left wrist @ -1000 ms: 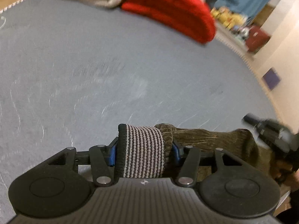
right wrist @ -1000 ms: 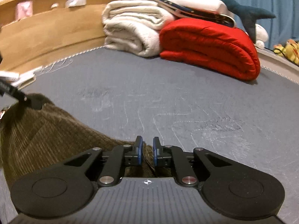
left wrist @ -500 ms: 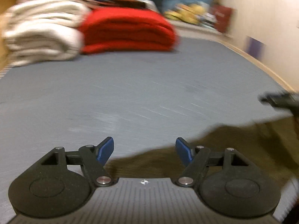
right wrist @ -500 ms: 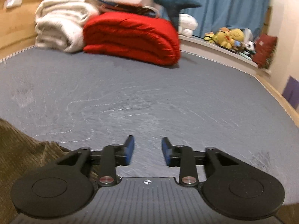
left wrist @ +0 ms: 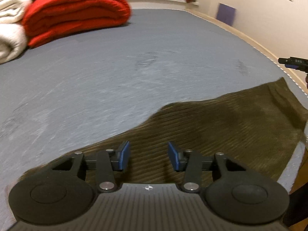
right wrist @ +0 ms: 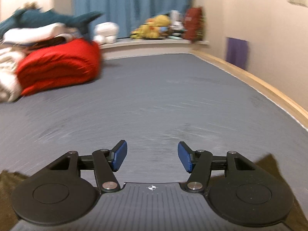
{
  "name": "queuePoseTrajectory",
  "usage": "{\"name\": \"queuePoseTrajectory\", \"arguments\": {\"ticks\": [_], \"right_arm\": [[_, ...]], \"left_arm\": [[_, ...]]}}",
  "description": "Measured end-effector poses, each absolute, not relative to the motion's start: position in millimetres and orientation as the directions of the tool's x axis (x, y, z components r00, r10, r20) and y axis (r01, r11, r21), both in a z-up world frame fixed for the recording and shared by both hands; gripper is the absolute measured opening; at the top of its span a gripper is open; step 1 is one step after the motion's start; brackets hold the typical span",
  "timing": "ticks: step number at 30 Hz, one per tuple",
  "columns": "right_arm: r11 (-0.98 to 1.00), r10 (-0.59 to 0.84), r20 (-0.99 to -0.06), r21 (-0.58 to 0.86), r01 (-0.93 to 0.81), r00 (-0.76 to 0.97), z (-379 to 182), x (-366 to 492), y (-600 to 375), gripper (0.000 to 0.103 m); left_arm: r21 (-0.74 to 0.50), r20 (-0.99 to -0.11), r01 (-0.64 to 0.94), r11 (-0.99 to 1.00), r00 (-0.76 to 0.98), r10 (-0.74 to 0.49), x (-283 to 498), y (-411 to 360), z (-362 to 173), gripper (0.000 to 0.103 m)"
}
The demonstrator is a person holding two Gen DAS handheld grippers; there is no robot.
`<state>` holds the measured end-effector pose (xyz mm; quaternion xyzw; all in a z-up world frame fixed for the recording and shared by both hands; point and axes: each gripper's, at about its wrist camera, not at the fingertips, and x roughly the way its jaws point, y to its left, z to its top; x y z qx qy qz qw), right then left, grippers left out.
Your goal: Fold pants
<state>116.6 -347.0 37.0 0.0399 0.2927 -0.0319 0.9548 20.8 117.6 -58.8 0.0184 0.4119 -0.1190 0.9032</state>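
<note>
One pair of olive-brown corduroy pants (left wrist: 221,130) lies spread at the near right of the grey bed (left wrist: 134,73). Two grippers are in view: the left gripper (left wrist: 148,156) and the right gripper (right wrist: 152,156), each with two blue pads. At the far left sit one folded red blanket (left wrist: 75,13) and one rolled cream blanket (left wrist: 9,30). One teal plush shark (right wrist: 53,19) tops that pile. One blue curtain (right wrist: 130,5) hangs far off, and one purple panel (right wrist: 236,52) marks the right wall.

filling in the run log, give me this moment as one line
task: fold pants | left hand-held gripper: open, jaws just narrowed, over olive pants, no grip | right hand-held gripper: open, jaws just widened, empty, over grey mattress
</note>
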Motion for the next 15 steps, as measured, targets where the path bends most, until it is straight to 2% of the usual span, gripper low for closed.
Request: {"name": "queuePoseTrajectory", "arguments": {"ticks": [9, 13, 15], "right_arm": [[0.925, -0.216, -0.589, 0.133, 0.356, 0.779, 26, 78, -477, 0.061], [0.886, -0.273, -0.614, 0.14, 0.442, 0.741, 13, 50, -524, 0.064], [0.858, -0.297, -0.64, 0.147, 0.493, 0.708, 2, 37, -549, 0.064]], "left_arm": [[-0.058, -0.756, 0.297, 0.953, 0.611, -0.236, 65, 45, -74, 0.039], [0.013, -0.808, 0.273, 0.962, 0.569, -0.151, 89, 26, -104, 0.038], [0.051, -0.799, 0.27, 0.961, 0.588, -0.123, 93, 18, -107, 0.041]]}}
